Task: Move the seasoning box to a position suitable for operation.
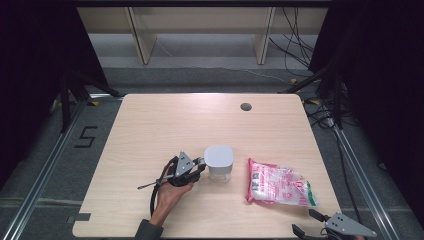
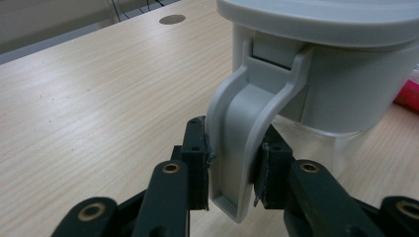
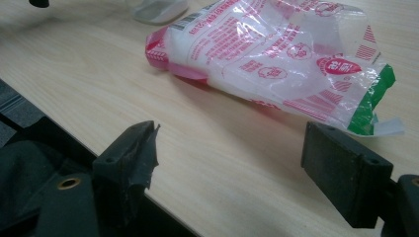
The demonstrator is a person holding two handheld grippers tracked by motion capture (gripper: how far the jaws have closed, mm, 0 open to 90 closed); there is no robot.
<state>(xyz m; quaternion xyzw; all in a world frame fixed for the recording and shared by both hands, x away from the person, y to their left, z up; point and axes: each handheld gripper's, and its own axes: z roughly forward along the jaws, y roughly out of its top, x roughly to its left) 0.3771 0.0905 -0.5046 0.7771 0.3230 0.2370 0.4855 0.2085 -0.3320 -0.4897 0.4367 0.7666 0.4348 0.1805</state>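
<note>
A clear container (image 1: 218, 162) with a grey lid (image 2: 316, 19) stands on the table's near middle. A grey latch (image 2: 242, 128) hangs down from the lid's side. My left gripper (image 2: 232, 170) is shut on this latch, one pad pressed on each side; in the high view the left gripper (image 1: 200, 165) reaches the container from its left. A plastic bag (image 1: 277, 183) printed in red, white and green lies flat to the container's right. My right gripper (image 3: 232, 158) stands open at the table's front edge, short of the bag (image 3: 276, 59), with nothing between its jaws.
The wooden table (image 1: 165, 125) has a round grey hole cover (image 1: 245, 106) near its far edge. Dark floor and metal rails run along both sides. Cables (image 1: 295, 45) lie on the floor beyond the far right corner.
</note>
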